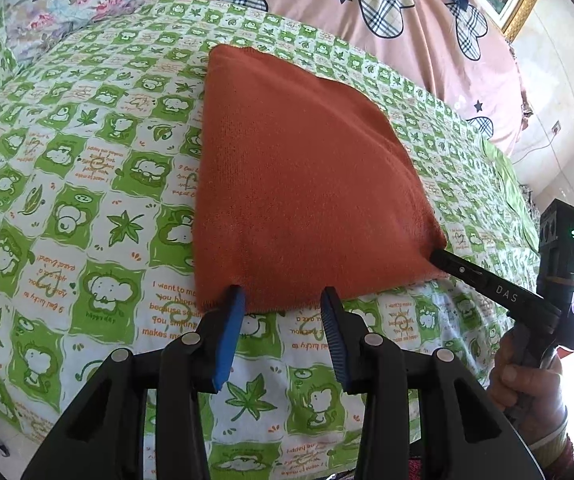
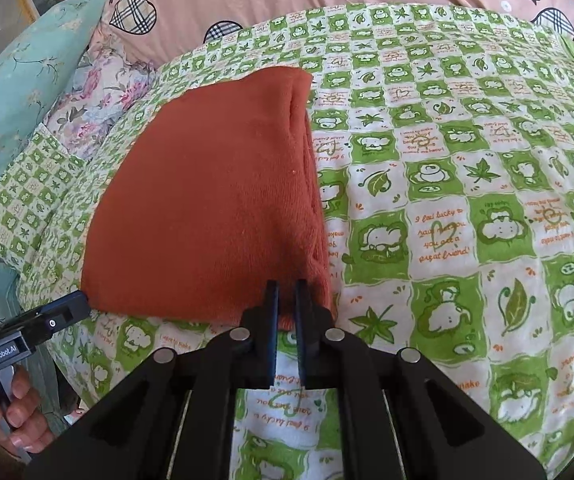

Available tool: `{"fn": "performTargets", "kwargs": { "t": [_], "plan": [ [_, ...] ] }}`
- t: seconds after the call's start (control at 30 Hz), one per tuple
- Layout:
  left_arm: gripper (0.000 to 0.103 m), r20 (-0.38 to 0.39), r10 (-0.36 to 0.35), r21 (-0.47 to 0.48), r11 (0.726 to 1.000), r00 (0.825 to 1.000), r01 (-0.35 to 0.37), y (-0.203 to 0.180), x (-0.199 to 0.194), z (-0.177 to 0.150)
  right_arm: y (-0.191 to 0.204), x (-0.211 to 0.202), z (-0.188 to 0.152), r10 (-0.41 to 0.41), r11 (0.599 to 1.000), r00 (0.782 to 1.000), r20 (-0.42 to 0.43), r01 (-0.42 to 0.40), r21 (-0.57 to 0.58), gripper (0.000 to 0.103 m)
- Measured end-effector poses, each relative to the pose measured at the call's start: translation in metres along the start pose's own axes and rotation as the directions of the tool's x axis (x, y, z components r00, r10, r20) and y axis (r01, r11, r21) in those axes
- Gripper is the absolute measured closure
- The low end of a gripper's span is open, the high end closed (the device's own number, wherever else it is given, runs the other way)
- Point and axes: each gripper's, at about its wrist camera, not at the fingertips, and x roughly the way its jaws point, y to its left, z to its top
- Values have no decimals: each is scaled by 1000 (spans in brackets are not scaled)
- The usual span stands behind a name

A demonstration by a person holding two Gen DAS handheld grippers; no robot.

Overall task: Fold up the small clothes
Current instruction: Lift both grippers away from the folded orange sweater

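A rust-orange knit garment lies folded flat on the green cartoon-print sheet. My left gripper is open at the garment's near edge; its blue pads straddle the hem without pressing on it. In the right wrist view this gripper sits at the cloth's near left corner. My right gripper has its jaws almost together, and the near right corner of the garment sits in the narrow slit between them. The left wrist view shows the right gripper touching that same corner.
A pink duvet with plaid hearts is bunched along the far side of the bed. A floral pillow and a teal one lie beyond the garment's left side. A person's hands hold the gripper handles.
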Motion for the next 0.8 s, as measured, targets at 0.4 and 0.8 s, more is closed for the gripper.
{"fn": "performTargets", "kwargs": {
  "t": [0.4,0.8],
  "plan": [
    [48,42,102,20,994,994,-103,0,-22,-2,4,-22,-17,6,1000,1000,1,-6,-2,74],
    [16,37,256,76,963,966,-258,-2,-33,-23,16,-34,-41,19,999,1000,-8,-19,-33,40]
  ]
}}
